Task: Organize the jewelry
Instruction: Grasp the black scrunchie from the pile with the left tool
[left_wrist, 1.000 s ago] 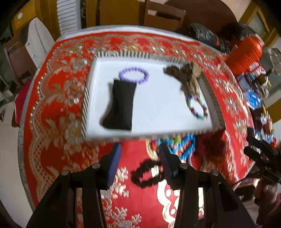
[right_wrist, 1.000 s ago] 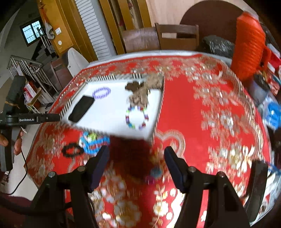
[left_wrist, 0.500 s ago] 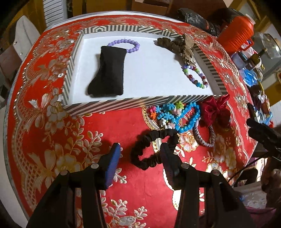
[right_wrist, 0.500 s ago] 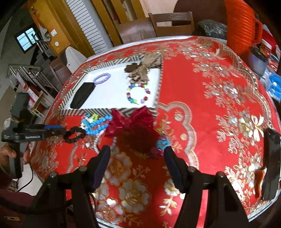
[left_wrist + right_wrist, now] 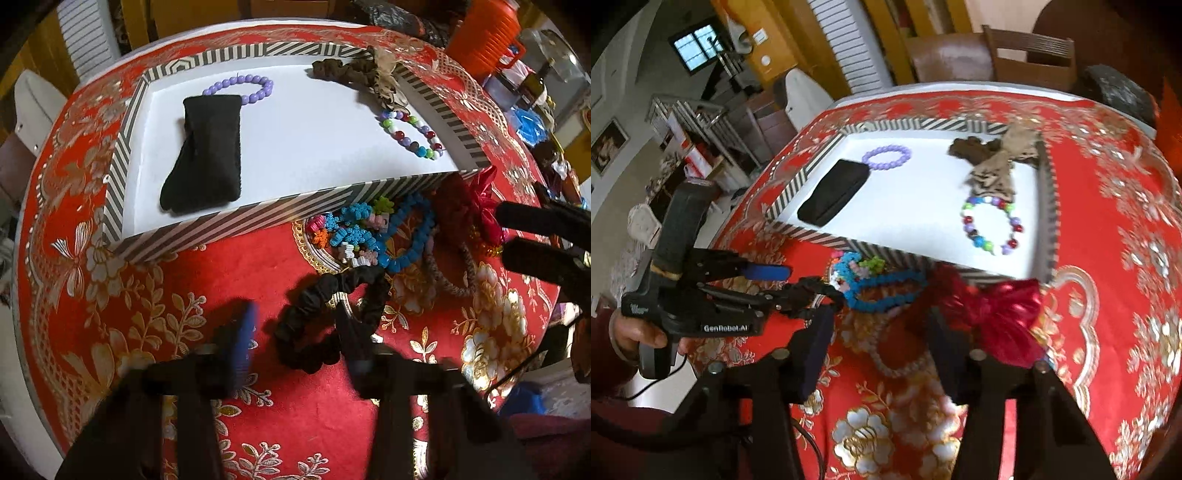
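Note:
A striped tray (image 5: pixel 258 218) (image 5: pixel 886 254) holds a black pouch (image 5: pixel 207 147), a purple bead bracelet (image 5: pixel 243 88), a brown scrunchie (image 5: pixel 354 70) and a multicolour bead bracelet (image 5: pixel 410 134). In front of it lie a black scrunchie (image 5: pixel 325 317), blue bead jewelry (image 5: pixel 402 236), a braided bracelet (image 5: pixel 450 273) and a red bow (image 5: pixel 1001 314). My left gripper (image 5: pixel 295 332) is open, its jaws on either side of the black scrunchie's near end. My right gripper (image 5: pixel 879 343) is open, low over a braided bracelet (image 5: pixel 897 362) beside the red bow.
The round table has a red and gold cloth (image 5: pixel 147 325). An orange jug (image 5: pixel 480 33) and bottles stand at the far right edge. Wooden chairs (image 5: pixel 1015 55) stand behind the table.
Both grippers have come down and forward toward the loose pile in front of the tray. The left one has closed in around the black scrunchie; the right one now sits by the red bow.

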